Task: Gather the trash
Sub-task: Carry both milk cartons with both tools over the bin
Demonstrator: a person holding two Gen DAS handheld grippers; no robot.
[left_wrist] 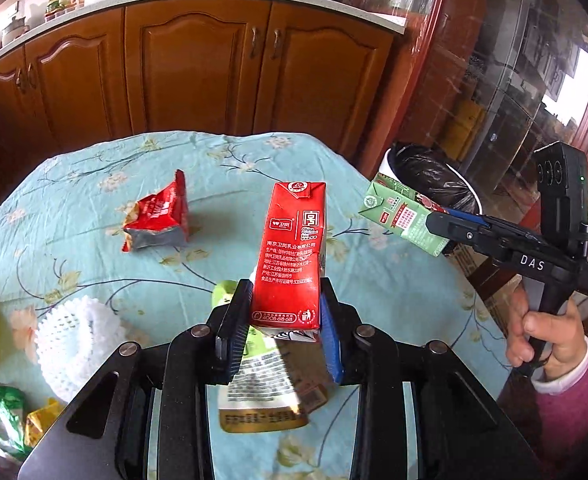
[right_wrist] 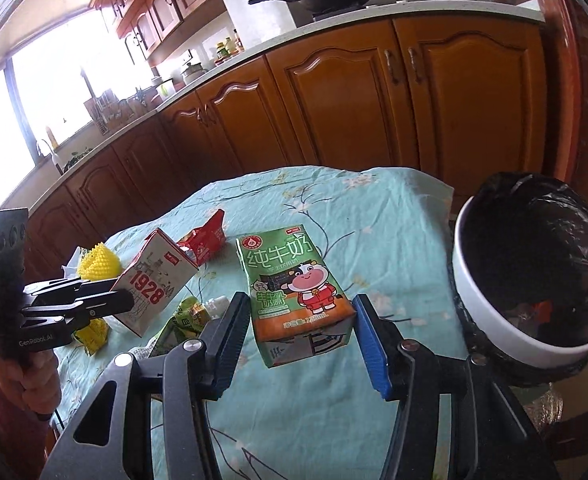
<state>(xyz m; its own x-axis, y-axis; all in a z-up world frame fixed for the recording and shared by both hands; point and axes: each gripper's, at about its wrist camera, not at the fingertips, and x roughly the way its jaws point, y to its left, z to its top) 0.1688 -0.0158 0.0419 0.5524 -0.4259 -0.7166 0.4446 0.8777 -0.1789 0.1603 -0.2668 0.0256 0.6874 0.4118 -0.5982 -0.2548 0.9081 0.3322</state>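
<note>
Two tools, left (left_wrist: 285,312) clamps red carton (left_wrist: 291,252), right (right_wrist: 300,338) green carton (right_wrist: 294,292), black-lined bin (right_wrist: 534,280) beside.

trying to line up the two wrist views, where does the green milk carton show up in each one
Left wrist view: the green milk carton sits right of centre, held off the table by the right gripper, just in front of the trash bin.
Right wrist view: the carton fills the centre, between the gripper's fingers.
Shared landmark: the white-rimmed trash bin with a black bag, at the table's right edge in both.
</note>
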